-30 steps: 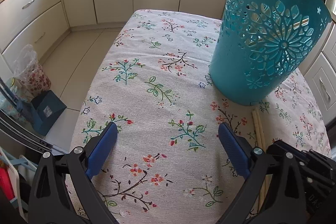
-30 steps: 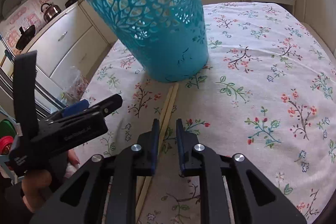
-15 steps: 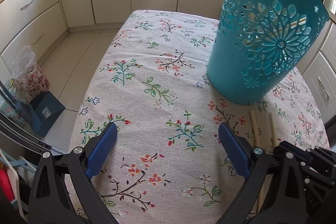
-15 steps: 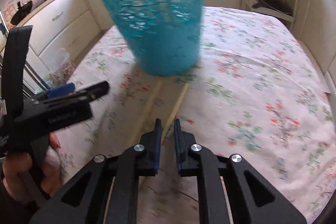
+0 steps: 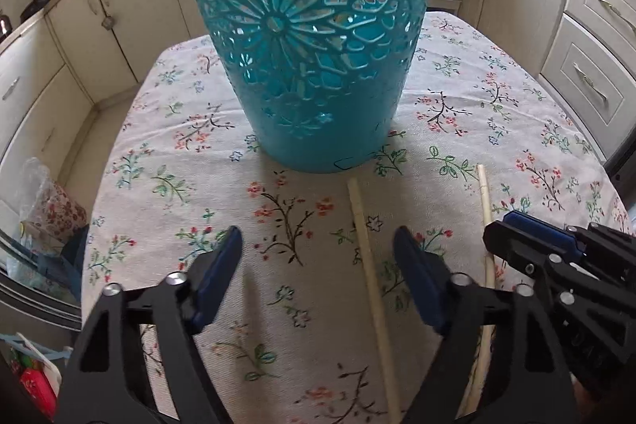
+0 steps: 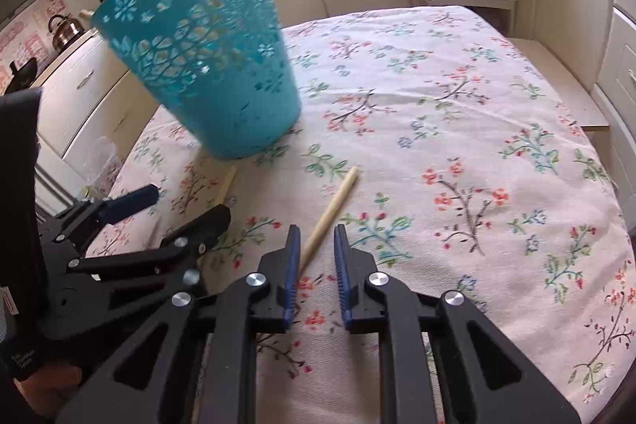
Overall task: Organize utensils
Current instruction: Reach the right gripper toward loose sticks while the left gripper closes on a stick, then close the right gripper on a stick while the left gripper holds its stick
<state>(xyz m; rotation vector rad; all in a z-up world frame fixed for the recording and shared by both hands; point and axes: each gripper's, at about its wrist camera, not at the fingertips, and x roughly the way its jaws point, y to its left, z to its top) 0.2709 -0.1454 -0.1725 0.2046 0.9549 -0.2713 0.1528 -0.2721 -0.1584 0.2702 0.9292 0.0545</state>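
Left gripper (image 5: pixel 318 253) jaws wide apart; right gripper (image 6: pixel 314 245) narrowly apart astride chopstick (image 6: pixel 330 213), possibly untouched; basket (image 6: pixel 198 66) at 11 o'clock.

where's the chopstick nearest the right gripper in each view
Left wrist: the pale wooden chopstick lies at right, running under the right gripper.
Right wrist: it lies centre, pointing into the right gripper.
Shared landmark: the teal perforated plastic basket.

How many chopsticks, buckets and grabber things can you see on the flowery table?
Chopsticks: 2, one lying between the left gripper's jaws, one running between the right gripper's jaws.
Blue basket: 1.
Grippers: 2, left gripper and right gripper.
Total: 5.
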